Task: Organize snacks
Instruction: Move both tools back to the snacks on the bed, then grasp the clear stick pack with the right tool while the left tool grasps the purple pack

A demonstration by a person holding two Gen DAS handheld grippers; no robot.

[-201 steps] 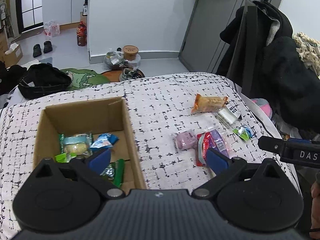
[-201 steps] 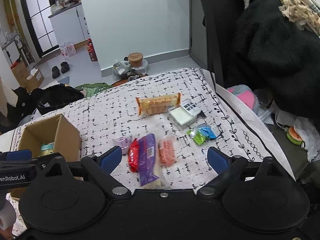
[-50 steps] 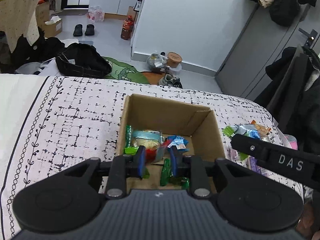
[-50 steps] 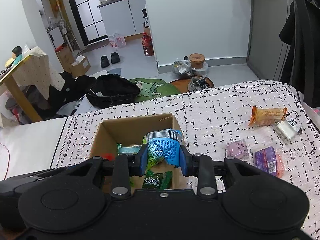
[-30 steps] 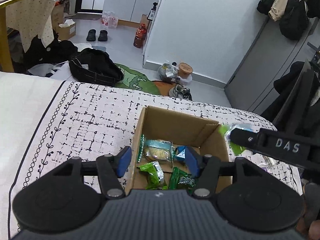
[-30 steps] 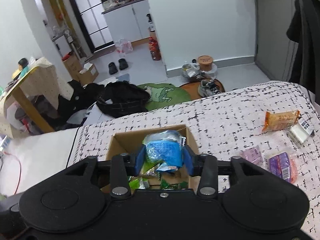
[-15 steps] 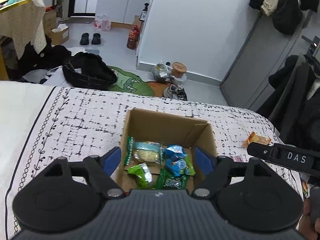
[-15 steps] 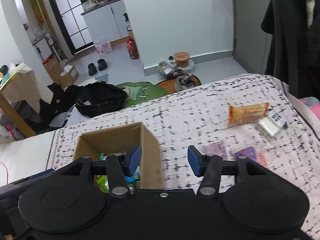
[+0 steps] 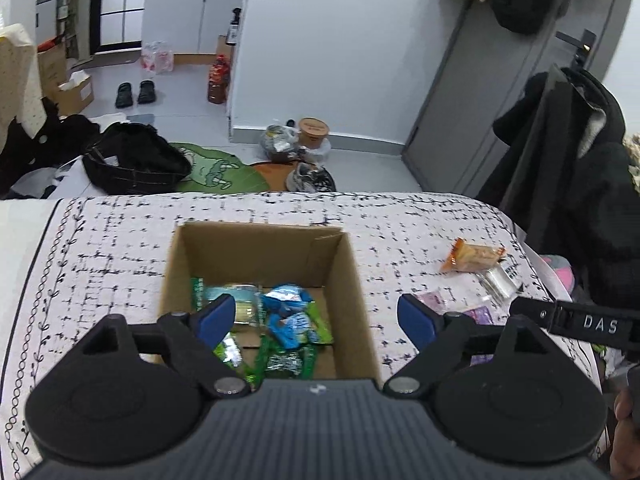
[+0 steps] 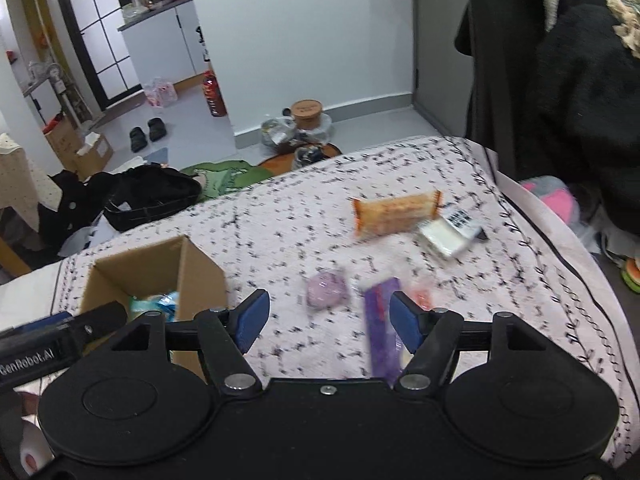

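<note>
Snacks (image 9: 286, 312) fill cardboard box (image 9: 352, 264) on bedspread (image 9: 100, 248).

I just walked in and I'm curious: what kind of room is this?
Most likely a lived-in home, perhaps a small flat: slippers on the floor, coats hung by a door, kitchen cabinets beyond, and a patterned cloth with a snack box.

Cardboard box (image 9: 256, 256) on patterned tabletop (image 9: 100, 248), holding green and blue snack packets (image 9: 286, 312); left gripper (image 9: 314, 318) above, jaws opening, nothing between; orange packet (image 9: 472, 260) at 2 o'clock.
</note>
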